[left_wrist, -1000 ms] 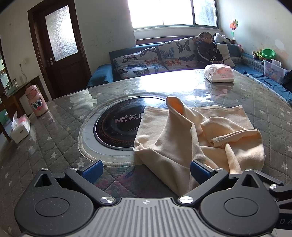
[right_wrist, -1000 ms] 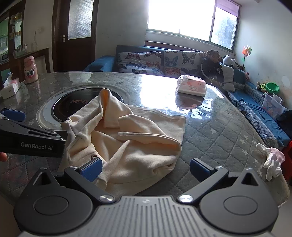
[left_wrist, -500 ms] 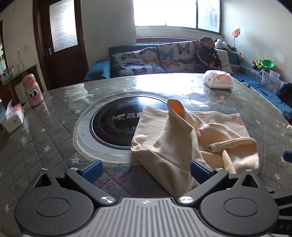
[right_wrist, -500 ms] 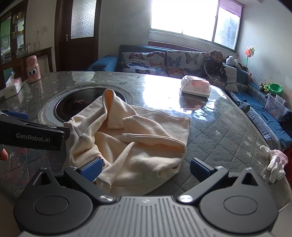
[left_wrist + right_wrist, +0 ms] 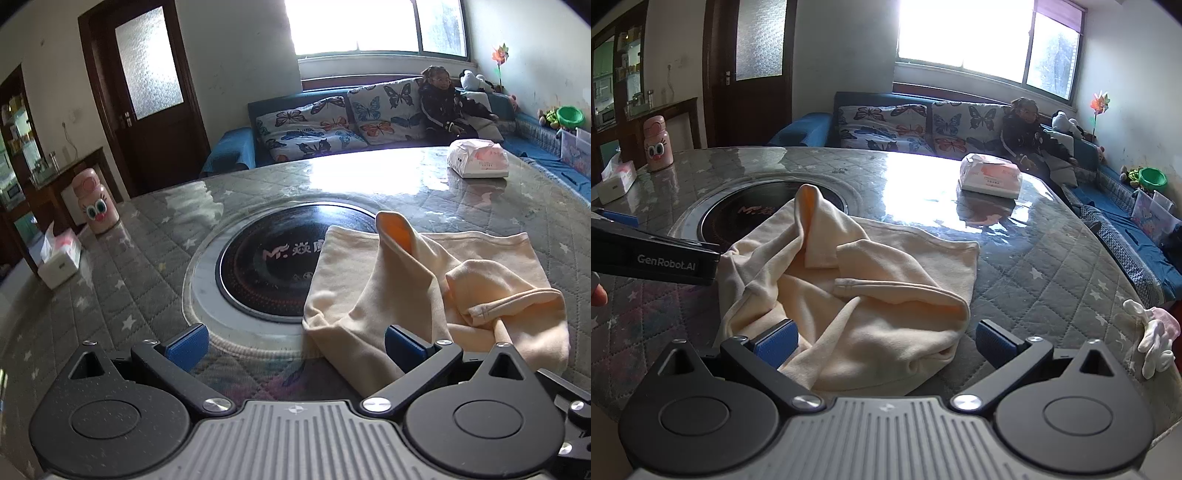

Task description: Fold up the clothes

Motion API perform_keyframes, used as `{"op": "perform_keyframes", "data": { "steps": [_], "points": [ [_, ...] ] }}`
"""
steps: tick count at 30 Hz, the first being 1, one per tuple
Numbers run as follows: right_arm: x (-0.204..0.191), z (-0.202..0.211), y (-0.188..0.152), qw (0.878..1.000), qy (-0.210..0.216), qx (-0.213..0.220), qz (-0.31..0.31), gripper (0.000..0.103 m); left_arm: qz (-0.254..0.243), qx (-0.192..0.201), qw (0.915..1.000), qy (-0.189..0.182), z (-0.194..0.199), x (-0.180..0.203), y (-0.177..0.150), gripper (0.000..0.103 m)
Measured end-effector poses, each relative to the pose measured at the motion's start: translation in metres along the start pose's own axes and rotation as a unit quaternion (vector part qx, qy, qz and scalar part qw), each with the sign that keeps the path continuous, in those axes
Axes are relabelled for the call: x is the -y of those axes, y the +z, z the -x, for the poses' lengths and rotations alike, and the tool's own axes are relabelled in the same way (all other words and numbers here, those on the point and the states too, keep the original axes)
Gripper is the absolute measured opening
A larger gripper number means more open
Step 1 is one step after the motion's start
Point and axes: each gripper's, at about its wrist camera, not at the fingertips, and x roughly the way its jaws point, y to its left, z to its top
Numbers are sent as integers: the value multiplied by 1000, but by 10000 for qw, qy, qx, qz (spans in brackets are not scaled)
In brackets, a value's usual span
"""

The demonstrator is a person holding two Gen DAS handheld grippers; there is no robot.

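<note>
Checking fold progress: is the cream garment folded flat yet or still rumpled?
Still rumpled. The garment lies bunched on the table, one part peaking upward, a sleeve flopped across it, with uneven creases.

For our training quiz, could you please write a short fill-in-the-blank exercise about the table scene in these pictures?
1. The cream garment lies crumpled on the ____.
2. Part of the garment covers the round black ____ set into the table.
3. Both the left hand-held gripper and the right hand-held gripper are ____.
4. The pink bottle stands beside a white ____ box.

Missing words: table; cooktop; open; tissue
</note>
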Motion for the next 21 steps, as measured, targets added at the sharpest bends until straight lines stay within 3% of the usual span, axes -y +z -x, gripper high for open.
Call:
{"op": "perform_keyframes", "data": {
  "steps": [10, 21],
  "points": [
    [8, -10, 9, 10000, -12, -12, -98, 103, 5, 43, 9992, 406, -23, 2, 22, 103],
    [11, -19, 19, 9997, 127, 35, -195, 103, 502, -185, 9984, -154, -36, -19, 36, 103]
  ]
}}
